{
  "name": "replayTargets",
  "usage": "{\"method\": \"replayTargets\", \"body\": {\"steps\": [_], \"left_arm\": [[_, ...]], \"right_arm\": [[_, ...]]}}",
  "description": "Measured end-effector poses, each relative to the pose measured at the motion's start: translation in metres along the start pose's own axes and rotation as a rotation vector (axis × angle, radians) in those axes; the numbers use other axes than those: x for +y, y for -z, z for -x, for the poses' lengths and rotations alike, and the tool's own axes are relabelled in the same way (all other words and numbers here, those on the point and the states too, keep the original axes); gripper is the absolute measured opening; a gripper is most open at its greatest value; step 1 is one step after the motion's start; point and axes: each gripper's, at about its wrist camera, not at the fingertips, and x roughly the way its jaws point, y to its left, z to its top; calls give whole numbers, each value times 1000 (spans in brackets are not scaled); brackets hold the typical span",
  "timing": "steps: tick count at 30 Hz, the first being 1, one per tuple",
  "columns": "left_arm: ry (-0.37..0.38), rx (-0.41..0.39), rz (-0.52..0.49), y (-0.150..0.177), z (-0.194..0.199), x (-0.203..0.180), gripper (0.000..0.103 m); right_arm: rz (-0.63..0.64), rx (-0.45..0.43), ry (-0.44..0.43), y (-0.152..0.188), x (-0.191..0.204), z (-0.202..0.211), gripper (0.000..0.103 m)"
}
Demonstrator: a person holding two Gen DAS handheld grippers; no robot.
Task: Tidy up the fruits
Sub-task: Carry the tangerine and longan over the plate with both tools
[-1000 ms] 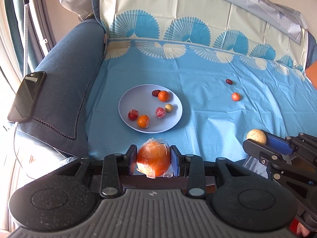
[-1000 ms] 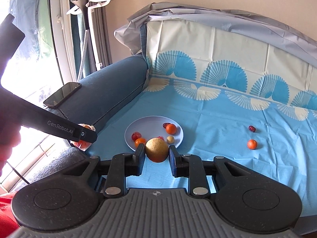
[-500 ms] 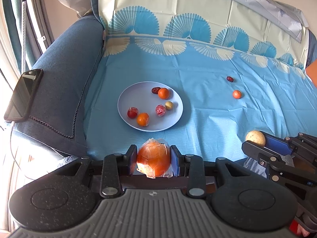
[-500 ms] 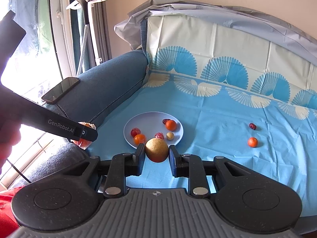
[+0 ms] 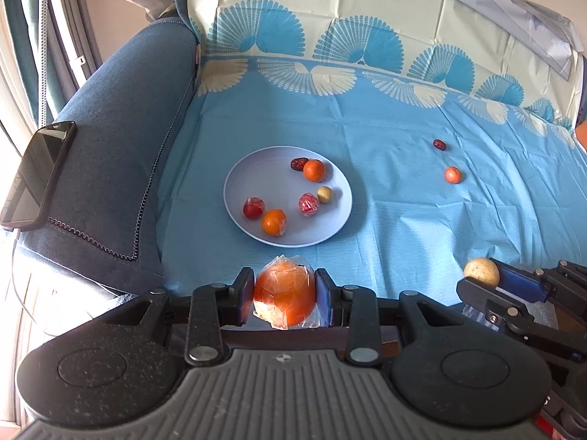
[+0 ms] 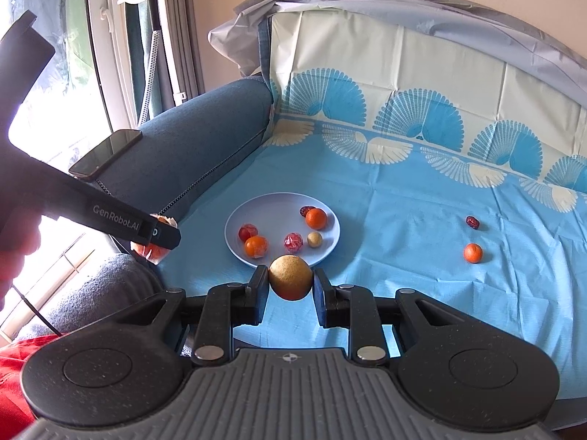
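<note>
A blue sheet [image 5: 385, 220] with fan patterns covers the sofa seat in my left wrist view, with a dark phone [image 5: 35, 176] lying on the blue armrest [image 5: 121, 139]. My left gripper [image 5: 285, 299] has its jaws clamped on a plastic-wrapped orange [image 5: 285, 295], held just short of the pale plate [image 5: 264, 172]. On that plate I see a dark date, two small oranges, two red wrapped fruits and a little tan one. Off to the right on the sheet lie a loose date [image 5: 439, 144] and a small orange [image 5: 453, 175], well apart from the plate. At the right edge my right gripper [image 5: 484, 278] shows with a tan round fruit [image 5: 481, 272] in it.

From the right wrist view, the same sheet [image 6: 403, 249] spreads under a window side with a white stand [image 6: 161, 7]. My right gripper [image 6: 290, 284] has its jaws closed on the tan round fruit [image 6: 290, 277], held at the plate's [image 6: 275, 209] near rim. The left gripper's body crosses at the left, the wrapped orange [image 6: 156, 251] partly hidden behind it.
</note>
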Motion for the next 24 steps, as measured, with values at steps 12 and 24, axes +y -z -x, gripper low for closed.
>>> {"method": "replayTargets", "body": {"steps": [12,24], "left_arm": [[-60,7,-9,-48,-50,11,39],[-76,94,-32,-98,-141,17,39]], "right_arm": [[-8,61,-24,-18,-7,-64,27],[-40,126,-40,-43,-21,-162,27]]}}
